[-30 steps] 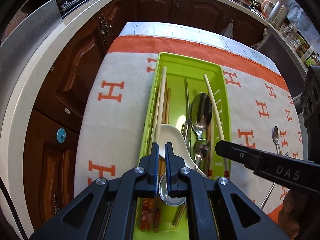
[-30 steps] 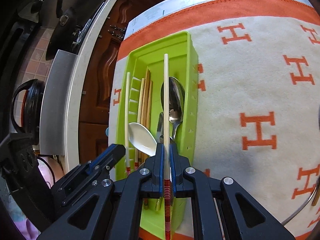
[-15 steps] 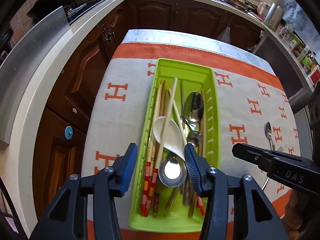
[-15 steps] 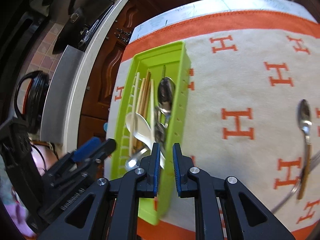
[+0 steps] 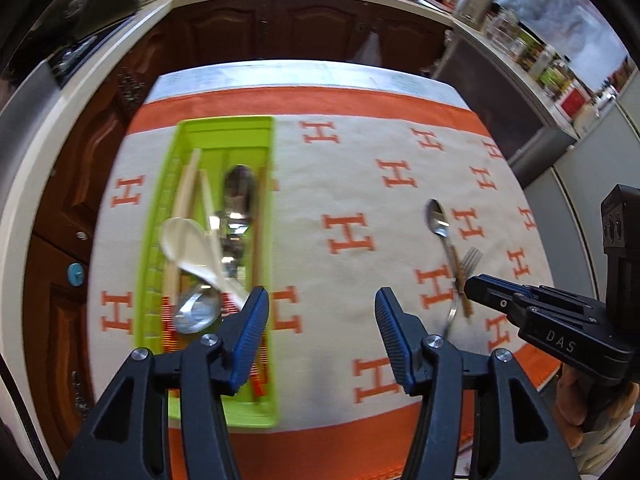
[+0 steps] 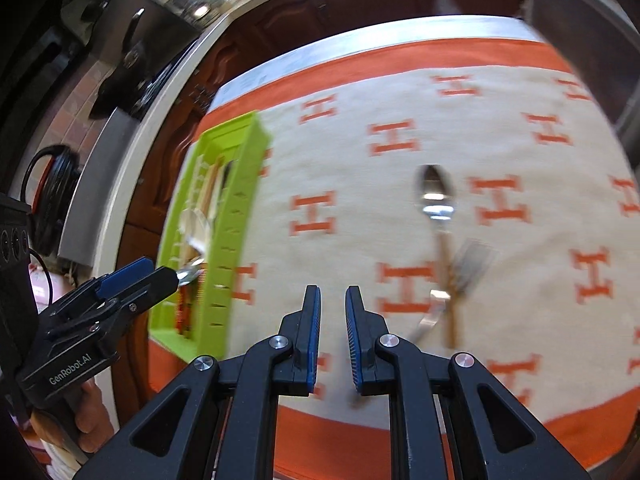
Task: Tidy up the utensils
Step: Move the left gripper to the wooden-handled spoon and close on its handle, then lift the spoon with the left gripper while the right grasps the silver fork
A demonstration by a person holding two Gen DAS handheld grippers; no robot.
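A green tray (image 5: 224, 126) at the left of the cloth holds chopsticks (image 5: 188, 188), a white spoon (image 5: 184, 240) and metal spoons (image 5: 240, 188). My left gripper (image 5: 322, 312) hangs over the cloth just right of the tray, its jaws opening with nothing between them. A wooden-handled spoon (image 6: 436, 196) lies on the cloth at the right, with a fork (image 6: 472, 260) crossing its handle. My right gripper (image 6: 333, 300) hovers left of the pair, jaws a narrow gap apart and empty. In the left wrist view the same spoon (image 5: 438, 220) and fork (image 5: 470, 260) show, with the right gripper (image 5: 474, 286) by the fork.
A cream cloth (image 5: 360, 184) with orange H marks and an orange border covers the table. Brown cabinets (image 5: 280, 28) and a pale counter ring the table. A stove with a pan (image 6: 132, 52) lies far left. A hand (image 6: 92, 420) holds the left gripper (image 6: 156, 274).
The right gripper let go of a red-tipped chopstick, which stayed in the tray, and swung right toward the spoon and fork. The left gripper opened and moved right off the tray.
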